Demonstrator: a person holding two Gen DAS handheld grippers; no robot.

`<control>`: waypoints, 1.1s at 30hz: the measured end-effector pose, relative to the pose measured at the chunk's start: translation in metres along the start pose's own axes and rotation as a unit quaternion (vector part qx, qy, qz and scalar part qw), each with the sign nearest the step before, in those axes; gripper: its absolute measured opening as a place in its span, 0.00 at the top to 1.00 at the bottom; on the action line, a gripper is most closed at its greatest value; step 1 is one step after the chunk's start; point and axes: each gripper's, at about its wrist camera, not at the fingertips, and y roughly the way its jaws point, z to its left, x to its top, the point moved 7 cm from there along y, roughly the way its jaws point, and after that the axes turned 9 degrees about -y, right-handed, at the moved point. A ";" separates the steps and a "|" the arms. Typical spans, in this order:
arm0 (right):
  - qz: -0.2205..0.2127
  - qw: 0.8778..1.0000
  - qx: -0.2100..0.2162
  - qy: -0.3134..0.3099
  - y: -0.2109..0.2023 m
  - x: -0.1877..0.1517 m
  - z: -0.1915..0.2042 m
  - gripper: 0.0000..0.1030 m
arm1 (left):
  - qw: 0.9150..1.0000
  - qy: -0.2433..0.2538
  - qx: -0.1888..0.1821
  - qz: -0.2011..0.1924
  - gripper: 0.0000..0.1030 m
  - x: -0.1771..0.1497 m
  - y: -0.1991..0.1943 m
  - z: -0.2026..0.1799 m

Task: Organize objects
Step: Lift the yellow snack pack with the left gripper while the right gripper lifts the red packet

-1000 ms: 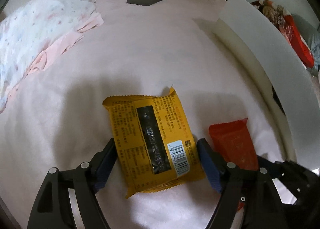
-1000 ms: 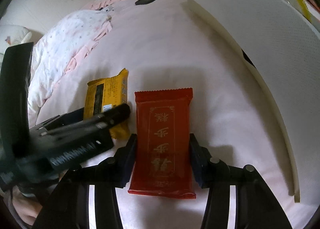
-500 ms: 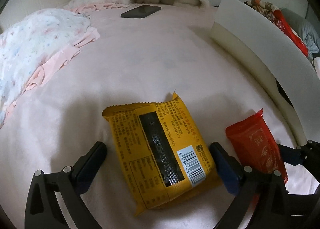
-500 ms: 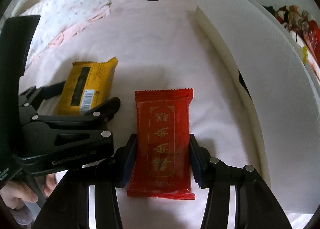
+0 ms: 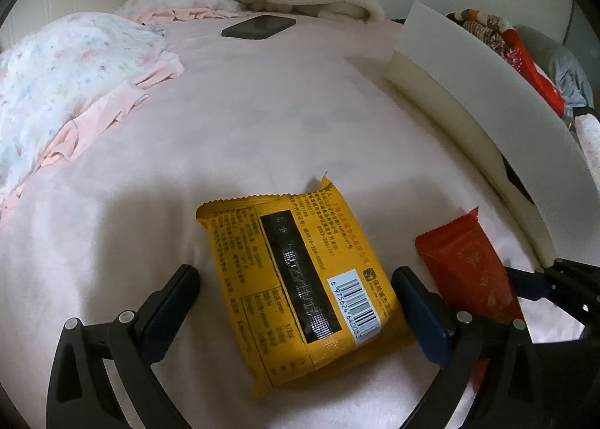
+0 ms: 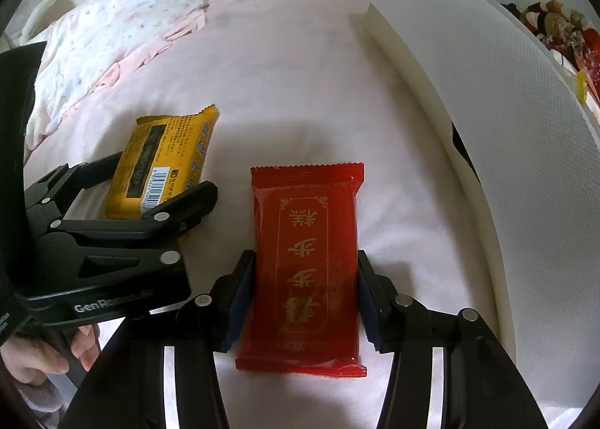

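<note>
While level, right claw (image 6: 305, 301) seemingly clamps red packet (image 6: 309, 264)

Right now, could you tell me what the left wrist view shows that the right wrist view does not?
Only the left wrist view shows the yellow packet's barcode side squarely, lying between the open left tool. Only the right wrist view shows the gold print on the red packet, gripped by the right tool, and a hand. Both show the phone and white box.
</note>
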 end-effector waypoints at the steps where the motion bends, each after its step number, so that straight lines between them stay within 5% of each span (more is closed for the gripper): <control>1: 0.000 1.000 0.008 0.004 0.000 0.000 -0.002 0.50 | 1.000 -0.002 -0.009 -0.002 0.02 0.000 -0.002 0.001; 5: -0.012 0.997 0.055 0.055 -0.005 0.002 -0.016 0.49 | 1.000 0.029 -0.002 0.000 0.09 -0.006 -0.007 0.001; 9: -0.034 0.973 0.142 0.178 -0.009 0.001 -0.045 0.49 | 0.997 0.066 0.027 -0.004 0.10 -0.015 -0.009 -0.005; 11: -0.038 0.969 0.153 0.192 -0.011 0.001 -0.050 0.49 | 0.998 0.064 0.026 -0.011 0.13 -0.015 -0.010 -0.004; 14: -0.029 0.984 0.109 0.140 -0.010 0.000 -0.041 0.49 | 0.997 0.055 0.032 -0.034 0.28 -0.012 -0.013 0.000; 21: -0.015 1.000 -0.012 0.011 0.004 -0.001 -0.009 0.41 | 0.998 0.031 0.034 -0.039 0.33 -0.009 -0.013 0.009; 33: -0.021 1.000 -0.019 0.004 0.000 -0.007 -0.012 0.40 | 0.998 0.032 0.036 -0.039 0.33 -0.010 -0.013 0.010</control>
